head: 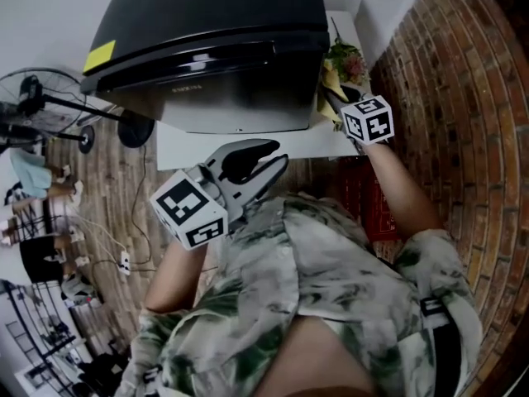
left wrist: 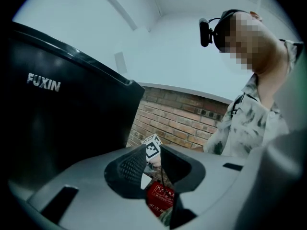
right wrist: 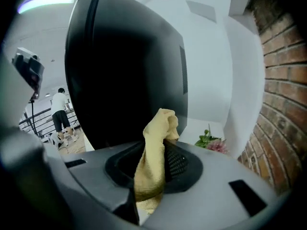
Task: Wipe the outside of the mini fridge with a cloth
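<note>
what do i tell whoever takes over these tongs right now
Left tongs: open, empty, held low in front of the black mini fridge.
Right tongs: shut on the yellow cloth, raised near the fridge, not touching it.
Done: cloth is in the grip. No wiped patch can be made out.
Left: wipe the fridge's outside.

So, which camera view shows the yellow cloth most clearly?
The right gripper view: the yellow cloth fills the middle, pinched in the right gripper's jaws. The head view shows only a small yellow patch beside the mini fridge; the left gripper view shows none.
</note>
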Available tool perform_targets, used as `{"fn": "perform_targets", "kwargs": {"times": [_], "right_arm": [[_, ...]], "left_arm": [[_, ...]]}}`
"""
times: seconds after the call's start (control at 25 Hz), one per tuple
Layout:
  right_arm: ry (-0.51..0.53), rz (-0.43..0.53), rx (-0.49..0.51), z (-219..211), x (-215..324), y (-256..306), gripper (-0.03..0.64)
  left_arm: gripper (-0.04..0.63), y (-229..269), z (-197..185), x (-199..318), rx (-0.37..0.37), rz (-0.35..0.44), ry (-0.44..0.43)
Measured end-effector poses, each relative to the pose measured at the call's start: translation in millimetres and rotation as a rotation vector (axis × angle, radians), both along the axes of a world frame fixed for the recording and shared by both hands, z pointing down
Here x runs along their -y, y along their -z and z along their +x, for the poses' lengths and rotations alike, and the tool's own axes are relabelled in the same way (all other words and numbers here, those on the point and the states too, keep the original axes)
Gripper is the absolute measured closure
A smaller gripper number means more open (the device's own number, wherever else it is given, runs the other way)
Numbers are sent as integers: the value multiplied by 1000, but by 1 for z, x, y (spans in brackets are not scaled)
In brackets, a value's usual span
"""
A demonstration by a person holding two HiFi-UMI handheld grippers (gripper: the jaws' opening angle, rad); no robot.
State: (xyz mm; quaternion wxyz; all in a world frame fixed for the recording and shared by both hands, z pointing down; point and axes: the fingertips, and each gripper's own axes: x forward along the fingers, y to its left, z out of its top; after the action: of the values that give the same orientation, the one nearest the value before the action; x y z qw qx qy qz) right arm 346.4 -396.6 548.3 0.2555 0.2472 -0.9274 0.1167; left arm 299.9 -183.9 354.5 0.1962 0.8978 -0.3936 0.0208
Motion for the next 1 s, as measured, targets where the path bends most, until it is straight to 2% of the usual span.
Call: {"fn": "perform_targets", "kwargs": {"times": [0.16,0.32,0.52,0.64,0.84,1.0], "right_arm": [[-94,74,5,13,-13,48,517],[-233,118,-2,15,-38,91,517],[-422,171,16,1,-79,134,517],[-503,196,37,-6,-114,156,517],[-551,208,80,-22,-184,169,517],[-510,194,96,-53,-232,167,517]], "left_arm": [[500,-1,-34,-9,-13,19,-71],[500,0,-83,-26,-10,32,-187],[500,3,-158,-60,-5,49,-298],[500,-4,-184,-84,-14,39,-359],[500,-16,-205,-112,12,34,-429],[500,-19,-221,-130,25,36,-405]]}}
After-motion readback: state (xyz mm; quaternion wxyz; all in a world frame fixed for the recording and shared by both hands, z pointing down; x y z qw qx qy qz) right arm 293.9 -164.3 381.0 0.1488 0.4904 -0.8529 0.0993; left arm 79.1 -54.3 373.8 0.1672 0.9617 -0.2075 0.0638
